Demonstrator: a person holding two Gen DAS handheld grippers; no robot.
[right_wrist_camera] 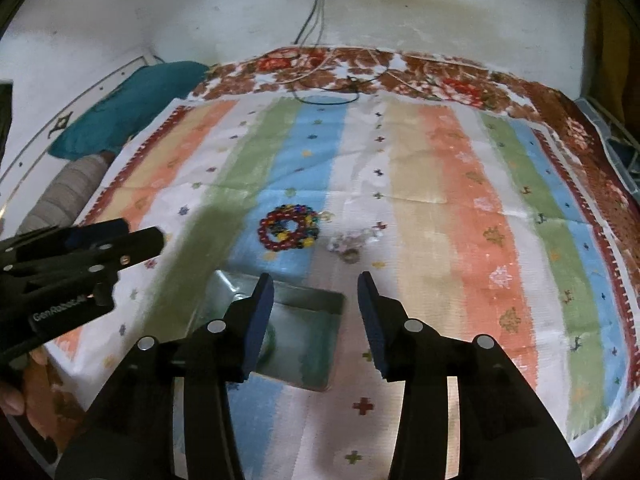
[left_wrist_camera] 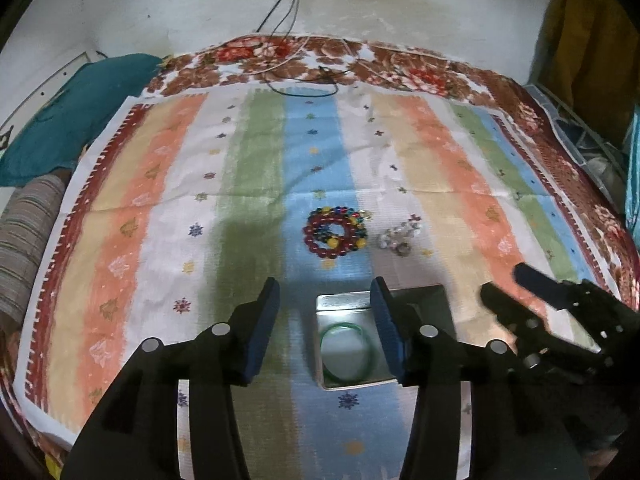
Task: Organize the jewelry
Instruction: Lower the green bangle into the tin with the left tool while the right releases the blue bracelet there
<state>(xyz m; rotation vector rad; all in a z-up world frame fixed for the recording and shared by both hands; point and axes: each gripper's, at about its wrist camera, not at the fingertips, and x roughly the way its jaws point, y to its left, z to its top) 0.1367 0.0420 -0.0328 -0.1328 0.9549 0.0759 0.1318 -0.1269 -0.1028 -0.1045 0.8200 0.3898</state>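
With one green bangle (left_wrist_camera: pixel 347 350) already in the metal tin (left_wrist_camera: pixel 344 385), we hold both tongs, left (left_wrist_camera: pixel 325 330) and right (right_wrist_camera: pixel 316 322), spread and empty above it, and judge the beaded bracelets (left_wrist_camera: pixel 335 232) just beyond the tin need gripping next.

Bangle (left_wrist_camera: pixel 347 350) in tin (left_wrist_camera: pixel 340 303), seemingly flat

The striped cloth (left_wrist_camera: pixel 168 184) on the bed lies flat and bare to left and right, giving wide passage. Mid-cloth, the beaded bracelets (left_wrist_camera: pixel 335 233) and a small pale jewelry cluster (left_wrist_camera: pixel 398 238) lie just beside each other. Nearer, the open metal tin (left_wrist_camera: pixel 347 344) lies below both hand-held grippers.
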